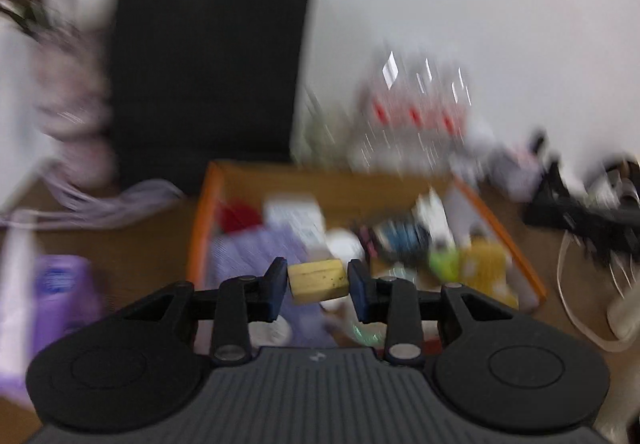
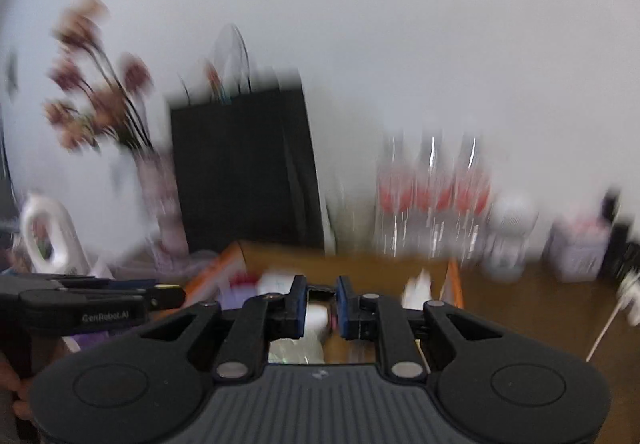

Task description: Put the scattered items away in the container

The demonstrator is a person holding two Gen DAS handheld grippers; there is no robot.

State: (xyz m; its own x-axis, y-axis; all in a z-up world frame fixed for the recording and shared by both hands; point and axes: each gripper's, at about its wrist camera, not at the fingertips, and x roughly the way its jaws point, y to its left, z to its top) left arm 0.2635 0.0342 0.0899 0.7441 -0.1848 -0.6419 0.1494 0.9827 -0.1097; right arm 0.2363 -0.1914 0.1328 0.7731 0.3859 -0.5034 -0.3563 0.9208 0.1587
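The left gripper [image 1: 318,284] holds a small yellow block [image 1: 317,279] clamped between its blue pads [image 1: 359,286], above the near end of an orange-rimmed cardboard box [image 1: 204,211] on the brown table [image 1: 132,244]. The box is crowded with blurred items, among them a purple cloth [image 1: 256,256] and a red thing [image 1: 236,213]. Behind it stand a black bag [image 1: 208,63] and clear bottles with red labels [image 1: 416,111]; a purple packet [image 1: 56,292] lies at left.
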